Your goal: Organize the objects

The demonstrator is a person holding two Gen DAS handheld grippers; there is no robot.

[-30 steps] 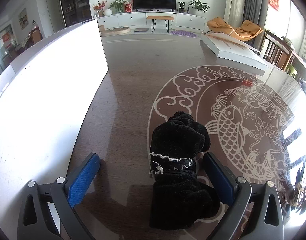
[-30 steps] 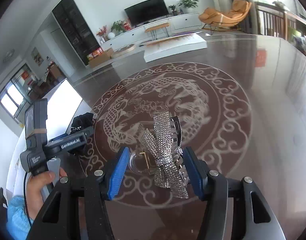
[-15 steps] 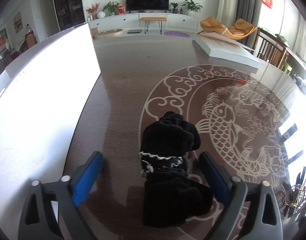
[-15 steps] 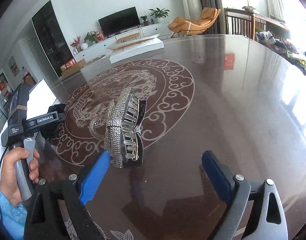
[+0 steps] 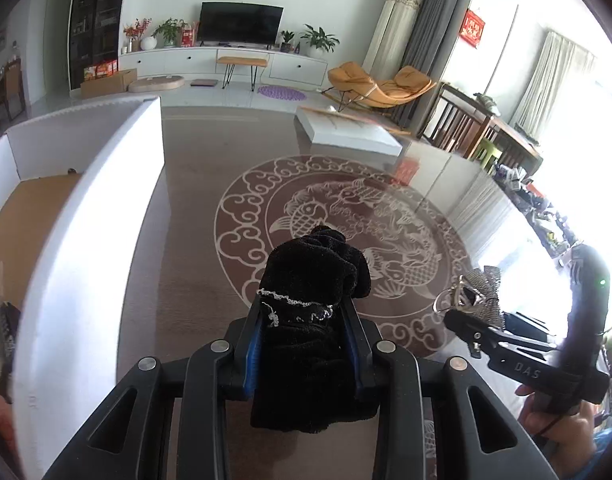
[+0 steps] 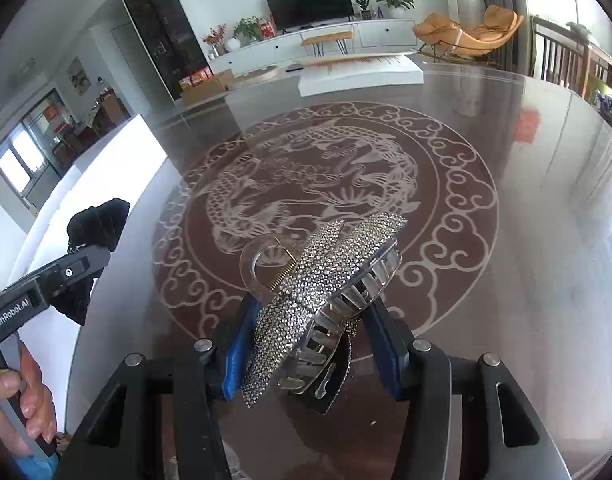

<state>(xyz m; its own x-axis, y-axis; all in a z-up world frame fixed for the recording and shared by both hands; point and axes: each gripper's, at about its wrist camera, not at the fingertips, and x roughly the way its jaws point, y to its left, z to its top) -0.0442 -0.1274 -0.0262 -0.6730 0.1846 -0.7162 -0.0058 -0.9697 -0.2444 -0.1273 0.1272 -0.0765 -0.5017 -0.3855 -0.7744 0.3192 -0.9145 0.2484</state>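
My left gripper [image 5: 306, 320] is shut on a black velvet scrunchie [image 5: 314, 280] with a thin silver chain and holds it above the dark table. The scrunchie also shows in the right wrist view [image 6: 94, 224], held in the left gripper [image 6: 86, 260]. My right gripper [image 6: 312, 320] is shut on a rhinestone hair claw clip [image 6: 318, 280] and holds it above the table. That clip also shows in the left wrist view [image 5: 474, 296], at the tip of the right gripper [image 5: 466, 312].
A white open box [image 5: 86, 208] with a brown floor stands along the table's left side. A flat white box [image 5: 346, 132] lies at the table's far edge. The round dragon and fish inlay [image 6: 326, 184] covers the middle of the table.
Both grippers have shut: the left on the scrunchie, the right on the claw clip. Both objects are lifted off the table now.
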